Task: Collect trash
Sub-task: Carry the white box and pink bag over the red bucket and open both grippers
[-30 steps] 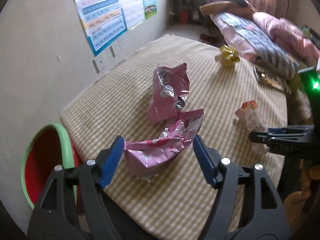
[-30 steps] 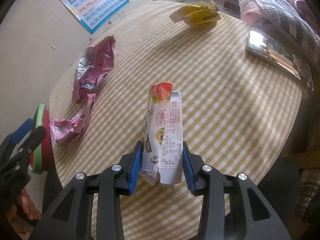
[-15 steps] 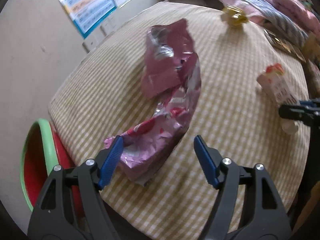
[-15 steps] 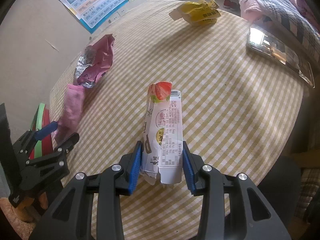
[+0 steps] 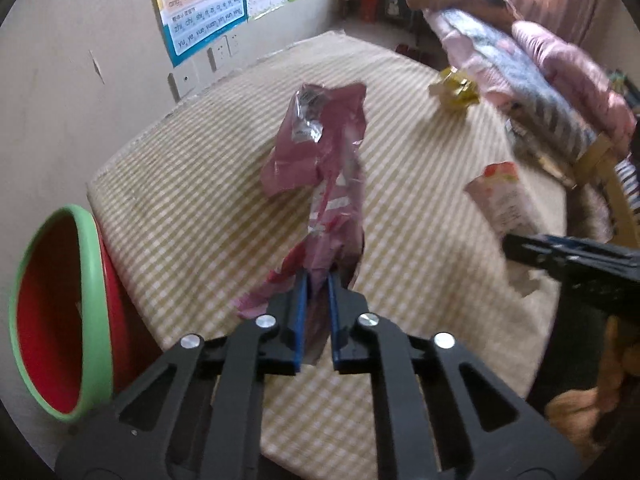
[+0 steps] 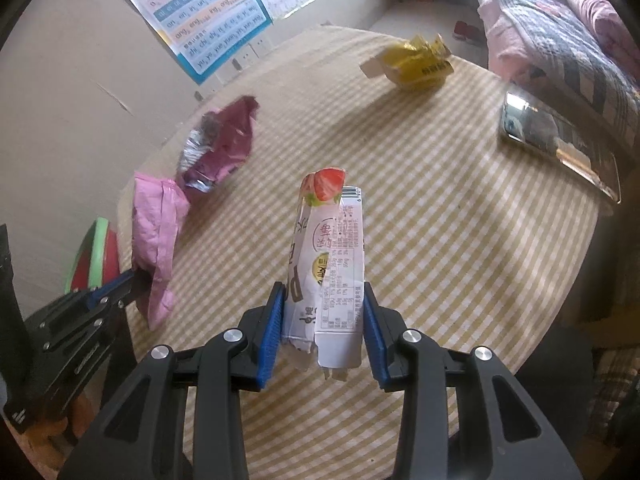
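My left gripper point(image 5: 316, 280) is shut on a crumpled pink wrapper point(image 5: 336, 216) and holds it up off the checked table point(image 5: 420, 248); it also shows in the right wrist view point(image 6: 158, 232). A second, darker pink wrapper point(image 5: 320, 140) lies behind it on the table. My right gripper point(image 6: 324, 308) is shut on a white strawberry wrapper point(image 6: 332, 248), held above the table. A yellow wrapper point(image 6: 416, 64) lies at the far side. A red bin with a green rim point(image 5: 60, 308) stands left of the table, below its edge.
A shiny flat packet point(image 6: 560, 140) lies at the table's right edge. A bed with pink and striped bedding point(image 5: 540, 68) is behind the table. A wall with posters point(image 5: 200, 4) is on the left.
My left gripper has shut on the pink wrapper and lifted it off the table. My right gripper has stayed shut on the strawberry wrapper, nearly still.
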A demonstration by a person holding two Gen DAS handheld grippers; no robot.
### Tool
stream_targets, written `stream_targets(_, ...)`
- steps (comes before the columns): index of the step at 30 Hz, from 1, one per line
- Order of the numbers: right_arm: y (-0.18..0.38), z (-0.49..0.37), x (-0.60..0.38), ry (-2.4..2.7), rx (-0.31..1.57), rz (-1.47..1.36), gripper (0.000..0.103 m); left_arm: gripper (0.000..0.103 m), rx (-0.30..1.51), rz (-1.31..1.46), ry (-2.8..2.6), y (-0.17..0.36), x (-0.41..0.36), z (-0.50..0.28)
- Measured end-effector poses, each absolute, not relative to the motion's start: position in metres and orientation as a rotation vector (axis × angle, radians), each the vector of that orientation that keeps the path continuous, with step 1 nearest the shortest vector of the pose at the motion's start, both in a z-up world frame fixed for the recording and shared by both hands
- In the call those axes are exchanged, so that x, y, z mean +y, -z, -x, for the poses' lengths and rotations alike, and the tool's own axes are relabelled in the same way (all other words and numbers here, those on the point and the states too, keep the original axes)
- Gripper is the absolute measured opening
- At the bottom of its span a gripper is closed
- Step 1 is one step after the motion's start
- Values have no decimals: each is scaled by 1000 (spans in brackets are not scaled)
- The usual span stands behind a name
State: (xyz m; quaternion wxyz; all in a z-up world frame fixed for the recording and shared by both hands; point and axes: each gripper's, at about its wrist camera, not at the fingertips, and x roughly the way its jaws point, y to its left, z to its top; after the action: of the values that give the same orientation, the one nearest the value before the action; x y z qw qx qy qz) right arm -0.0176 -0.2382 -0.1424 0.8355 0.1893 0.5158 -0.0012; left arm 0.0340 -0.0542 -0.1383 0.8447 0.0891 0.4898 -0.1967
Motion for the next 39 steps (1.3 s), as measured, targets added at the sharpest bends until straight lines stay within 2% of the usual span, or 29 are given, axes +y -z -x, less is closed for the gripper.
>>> stream_targets(18, 106, 8, -209, -72, 1027, -353, 36, 8, 958, -49, 438, 94, -37, -18)
stream_targets(39, 82, -12, -99, -272, 1045, -141, 36, 8, 897, 156, 204, 90, 81, -23)
